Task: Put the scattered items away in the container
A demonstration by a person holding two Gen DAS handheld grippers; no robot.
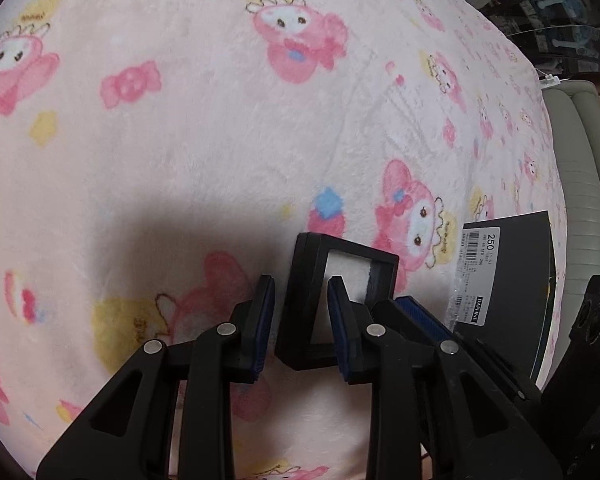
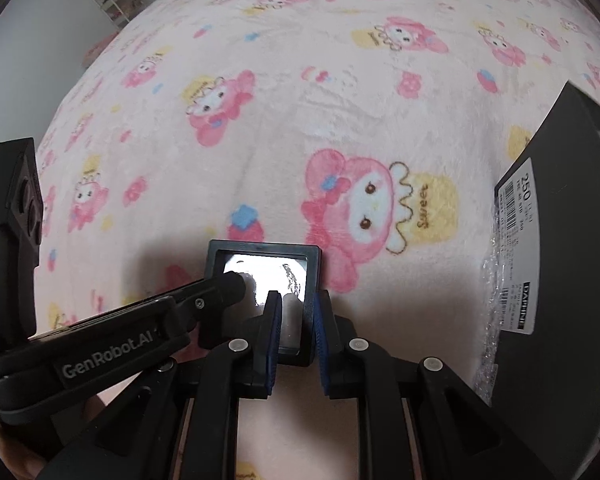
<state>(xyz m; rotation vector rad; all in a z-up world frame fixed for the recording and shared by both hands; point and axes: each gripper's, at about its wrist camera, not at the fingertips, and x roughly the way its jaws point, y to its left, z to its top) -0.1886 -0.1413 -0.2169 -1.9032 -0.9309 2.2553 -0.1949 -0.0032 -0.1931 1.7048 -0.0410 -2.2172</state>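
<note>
Your right gripper (image 2: pixel 296 340) pinches the frame's (image 2: pixel 260 258) right edge; left gripper (image 1: pixel 300 320) straddles it, open; box (image 2: pixel 560 200) lies right.

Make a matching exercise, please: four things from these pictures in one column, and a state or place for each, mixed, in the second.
Things:
1. small black frame case
2. dark shoebox
3. right gripper
4. left gripper

States or places:
a. carries a white label reading 250
b. closed on the case's right side
c. one finger across the clear window
d. lies on the pink blanket

Pairs: 1-d, 2-a, 3-b, 4-c
</note>
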